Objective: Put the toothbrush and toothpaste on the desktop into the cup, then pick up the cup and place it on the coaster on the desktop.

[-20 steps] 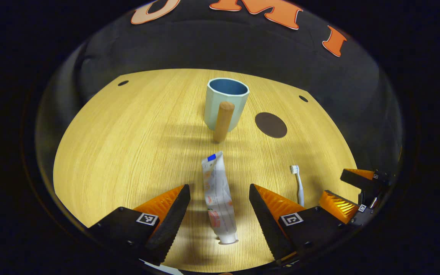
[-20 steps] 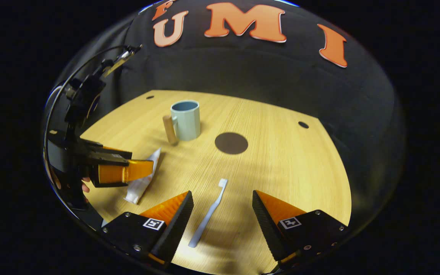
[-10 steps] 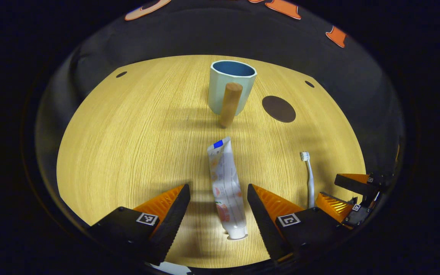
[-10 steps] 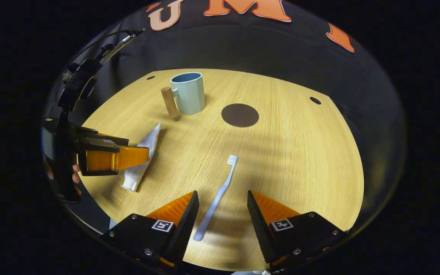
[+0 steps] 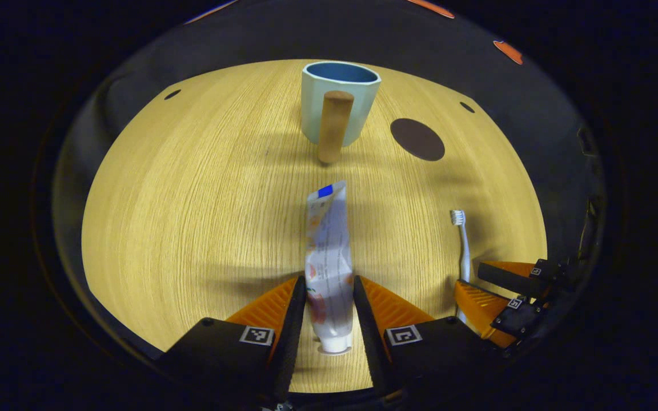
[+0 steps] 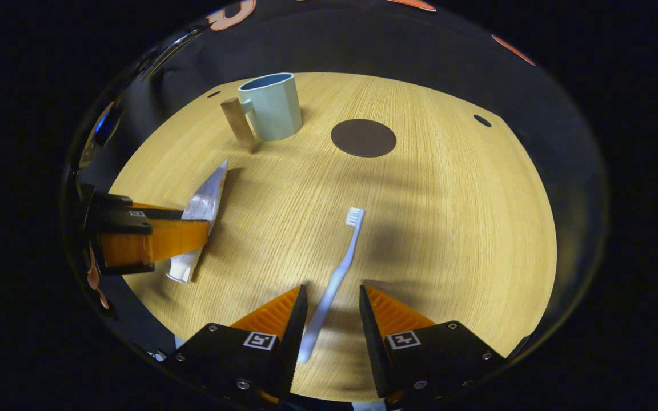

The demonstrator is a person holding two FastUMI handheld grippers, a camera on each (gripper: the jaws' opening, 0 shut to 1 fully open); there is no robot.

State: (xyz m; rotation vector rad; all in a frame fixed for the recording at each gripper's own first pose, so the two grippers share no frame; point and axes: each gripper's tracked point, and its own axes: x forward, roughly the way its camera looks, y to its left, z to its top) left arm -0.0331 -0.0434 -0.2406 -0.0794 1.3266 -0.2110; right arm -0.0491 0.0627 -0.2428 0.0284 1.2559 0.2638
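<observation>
The white toothpaste tube (image 5: 328,240) lies flat on the wooden desktop (image 5: 192,217), cap toward me. My left gripper (image 5: 329,281) has both fingers pressed against the tube's sides near the cap. In the right gripper view the white toothbrush (image 6: 343,262) lies on the desktop with its bristles pointing away. My right gripper (image 6: 332,288) straddles its handle, open, with a gap on each side. Farther back stands the pale blue cup (image 5: 363,117) with a wooden handle, upright and empty. The dark round coaster (image 5: 417,139) lies to the cup's right.
The right gripper (image 5: 469,277) appears low at the right edge of the left gripper view, over the toothbrush (image 5: 464,251). The left gripper (image 6: 197,225) and a hand show at the left of the right gripper view. Small dark holes mark the desktop's far corners.
Both grippers have moved down and forward over their objects. The left fingers have closed onto the toothpaste tube. The right fingers have narrowed around the toothbrush handle.
</observation>
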